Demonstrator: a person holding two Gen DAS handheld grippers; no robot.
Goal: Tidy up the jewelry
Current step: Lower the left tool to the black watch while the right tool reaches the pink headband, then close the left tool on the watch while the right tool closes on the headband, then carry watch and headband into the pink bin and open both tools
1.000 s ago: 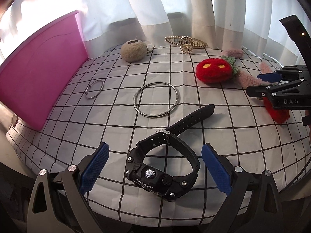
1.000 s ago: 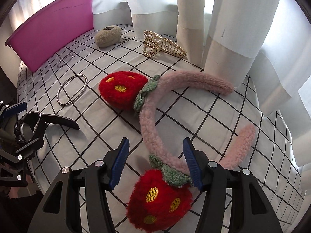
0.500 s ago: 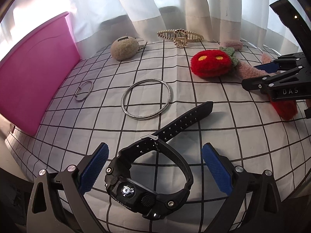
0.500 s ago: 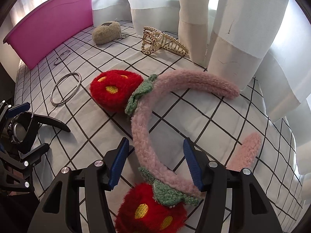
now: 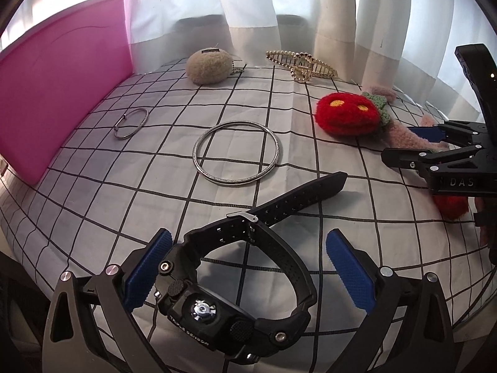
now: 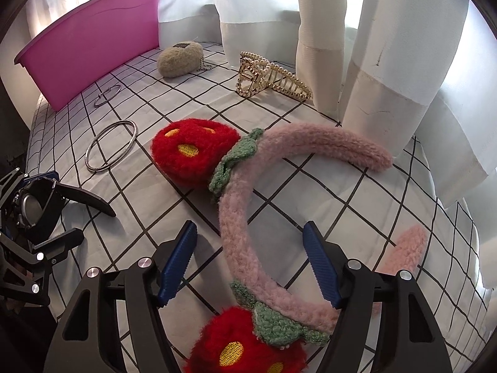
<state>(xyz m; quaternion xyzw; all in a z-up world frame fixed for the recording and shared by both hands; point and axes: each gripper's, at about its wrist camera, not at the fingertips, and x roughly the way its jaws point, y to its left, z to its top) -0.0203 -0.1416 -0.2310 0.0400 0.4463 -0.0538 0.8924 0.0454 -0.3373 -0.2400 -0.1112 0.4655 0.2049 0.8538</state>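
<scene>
The left gripper [image 5: 248, 275] stands wide, its blue pads on either side of the black watch [image 5: 236, 289]; the left pad [image 5: 147, 272] sits just beside the watch case, whether touching I cannot tell, and the right pad is apart from the band. The watch lies on the near part of the checked cloth [image 5: 93, 205] with its buckled loop between the fingers and its free strap running away to the far right.

The right gripper [image 6: 250, 262] is also spread wide, straddling the fuzzy pink headband [image 6: 239, 217] without pinching it. One red strawberry pompom [image 6: 245, 345] of the headband lies at the near edge under the gripper, the other red pompom [image 6: 192, 152] lies farther off to the left, and the band arches away to the far right.

Beyond the watch, a large silver bangle [image 5: 237, 152] lies flat in the middle of the cloth, and a smaller thin bangle [image 5: 131, 122] lies farther left, near the pink bin [image 5: 62, 84] that stands along the left edge. At the far side sit a beige fluffy pouch [image 5: 209, 66] with a small chain and, to its right, a gold pearl hair claw [image 5: 301, 63], both close to the white curtain [image 5: 248, 6]
</scene>
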